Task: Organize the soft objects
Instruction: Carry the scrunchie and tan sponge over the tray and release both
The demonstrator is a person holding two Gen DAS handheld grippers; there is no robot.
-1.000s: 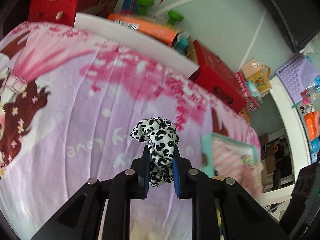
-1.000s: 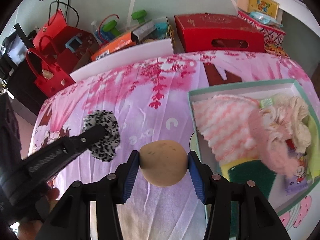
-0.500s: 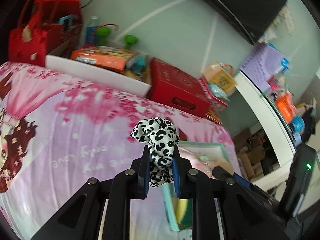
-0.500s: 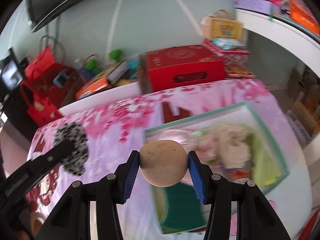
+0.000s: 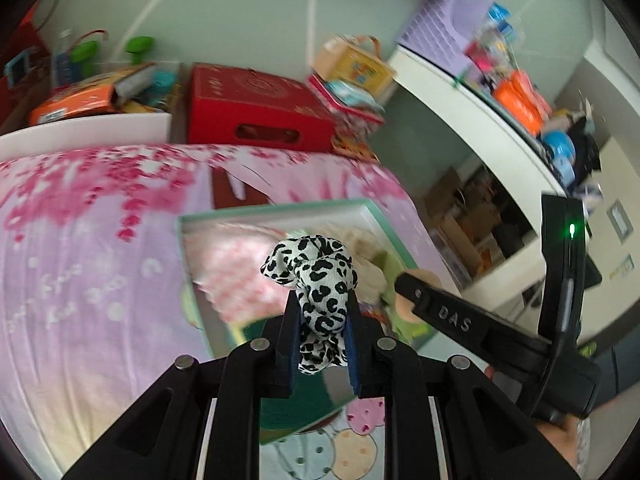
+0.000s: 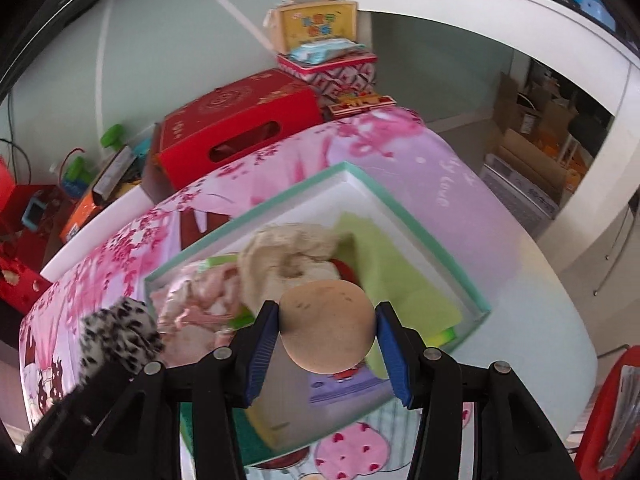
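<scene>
While the left gripper (image 5: pixel 320 332) pinches the scrunchie (image 5: pixel 316 280), the right gripper (image 6: pixel 327 344) clamps the sponge (image 6: pixel 328 326).

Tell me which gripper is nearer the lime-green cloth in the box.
Right. The right gripper, holding the tan sponge, hangs just above the lime-green cloth; the left gripper, with the leopard scrunchie, is farther over.

**Both grippers loaded above the box**

The right gripper (image 6: pixel 327 334) clamps a tan round sponge (image 6: pixel 326 326) between its blue pads; directly beyond lies the teal-rimmed box (image 6: pixel 420 220) of soft items; to its left the left gripper (image 6: pixel 100 364) carries a leopard-print scrunchie (image 6: pixel 118 334).
</scene>
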